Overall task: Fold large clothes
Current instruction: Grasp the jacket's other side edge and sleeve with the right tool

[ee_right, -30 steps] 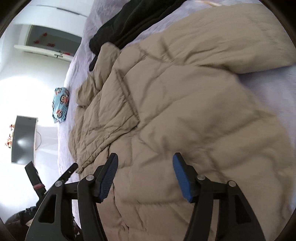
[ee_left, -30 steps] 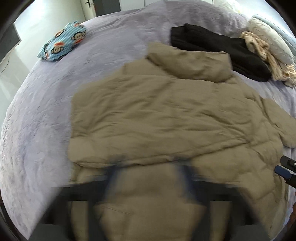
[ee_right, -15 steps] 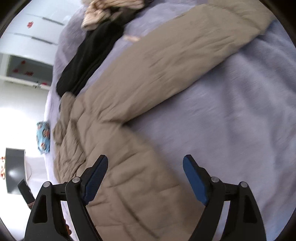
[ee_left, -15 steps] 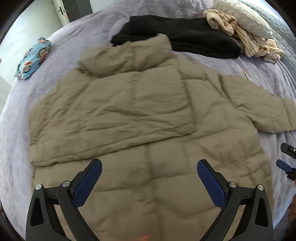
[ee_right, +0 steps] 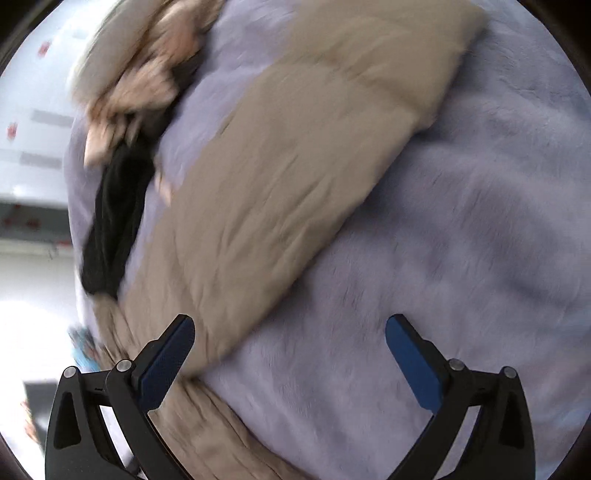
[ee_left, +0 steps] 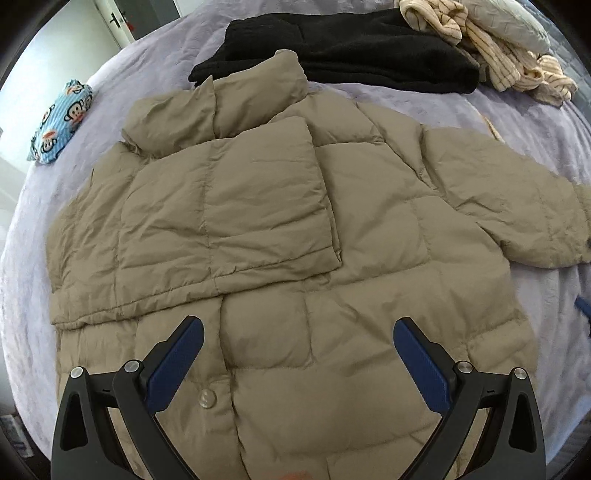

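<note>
A tan puffer jacket [ee_left: 288, 236] lies flat on the lilac bedspread [ee_left: 155, 74], collar at the far side. Its left sleeve is folded across the chest; the right sleeve [ee_left: 517, 206] sticks out to the right. My left gripper [ee_left: 298, 341] hovers open over the jacket's lower front, nothing between its blue pads. In the blurred right wrist view, that outstretched sleeve [ee_right: 295, 158] runs diagonally over the bedspread [ee_right: 461, 240]. My right gripper [ee_right: 290, 332] is above the bedspread beside the sleeve, its jaws opening wide and empty.
A black garment [ee_left: 351, 55] lies beyond the collar, with a cream striped garment [ee_left: 491, 55] and a grey pillow [ee_left: 513, 20] at the far right. A blue monkey-print bundle [ee_left: 61, 122] sits at the bed's left edge. A door stands in the far left corner.
The left gripper has shifted right over the jacket and come into sharp view. The right gripper slid off the jacket body towards the sleeve and rolled, its jaws spreading wider.
</note>
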`<action>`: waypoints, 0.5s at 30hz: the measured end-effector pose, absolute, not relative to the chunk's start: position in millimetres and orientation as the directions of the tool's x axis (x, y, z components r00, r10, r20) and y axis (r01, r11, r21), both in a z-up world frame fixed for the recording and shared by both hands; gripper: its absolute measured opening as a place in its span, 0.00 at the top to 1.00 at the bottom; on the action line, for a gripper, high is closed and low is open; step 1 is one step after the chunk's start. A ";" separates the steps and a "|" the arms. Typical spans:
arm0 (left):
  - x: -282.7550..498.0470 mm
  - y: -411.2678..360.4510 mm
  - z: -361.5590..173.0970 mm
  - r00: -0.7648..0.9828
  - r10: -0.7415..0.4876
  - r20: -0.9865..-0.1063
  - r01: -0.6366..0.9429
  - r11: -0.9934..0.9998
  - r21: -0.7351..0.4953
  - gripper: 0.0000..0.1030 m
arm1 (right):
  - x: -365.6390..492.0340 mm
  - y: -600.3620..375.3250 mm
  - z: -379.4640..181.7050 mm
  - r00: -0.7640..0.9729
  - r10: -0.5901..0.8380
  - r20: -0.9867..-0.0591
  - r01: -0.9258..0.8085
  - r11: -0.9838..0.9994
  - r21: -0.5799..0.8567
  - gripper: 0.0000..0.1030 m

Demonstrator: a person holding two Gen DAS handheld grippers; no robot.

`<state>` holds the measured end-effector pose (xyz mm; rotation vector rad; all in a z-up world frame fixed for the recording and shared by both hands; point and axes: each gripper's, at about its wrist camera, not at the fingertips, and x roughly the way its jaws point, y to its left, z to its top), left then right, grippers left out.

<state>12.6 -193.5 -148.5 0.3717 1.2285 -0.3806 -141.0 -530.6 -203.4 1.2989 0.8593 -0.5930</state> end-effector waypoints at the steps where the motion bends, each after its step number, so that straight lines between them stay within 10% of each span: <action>1: 13.2 -193.9 -149.2 0.286 -0.081 -0.955 0.476 0.877 0.069 0.00 | -145.1 -541.6 -205.5 0.611 0.085 -0.787 0.775 0.139 0.617 0.00; 15: 23.5 -205.7 -146.6 0.260 -0.134 -0.956 0.491 0.871 0.012 0.00 | -116.7 -597.3 -211.1 0.809 0.046 -0.585 0.587 -0.034 0.809 0.11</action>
